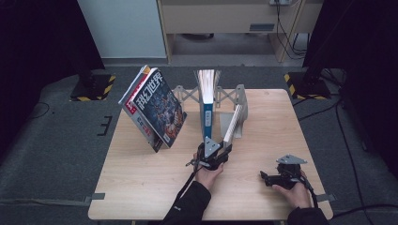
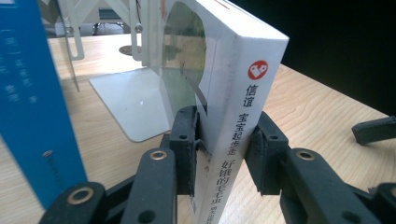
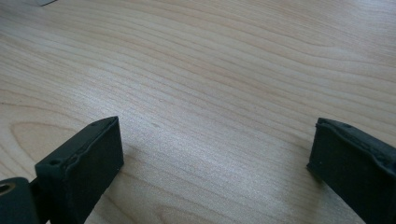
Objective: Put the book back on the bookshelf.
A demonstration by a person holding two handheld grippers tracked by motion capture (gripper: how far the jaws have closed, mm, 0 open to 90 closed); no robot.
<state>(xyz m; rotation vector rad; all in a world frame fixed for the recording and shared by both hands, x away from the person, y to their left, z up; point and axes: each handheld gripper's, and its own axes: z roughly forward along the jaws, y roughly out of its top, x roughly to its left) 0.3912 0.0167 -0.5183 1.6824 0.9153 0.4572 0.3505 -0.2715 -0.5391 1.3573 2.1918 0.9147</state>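
Left claw [image 2: 219, 154] is clenched on the white book [image 2: 233, 93] by its spine, leaning against the metal bookend [image 1: 237, 110]. I should tip it upright slowly beside the blue book [image 1: 206, 110], keeping its foot on the table [image 1: 141, 187]. Right claw [image 3: 215, 154] rests released.

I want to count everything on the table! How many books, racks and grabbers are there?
Books: 3 (magazine, blue book, white book)
Metal book rack: 1
Grippers: 2 (left gripper, right gripper)
Total: 6
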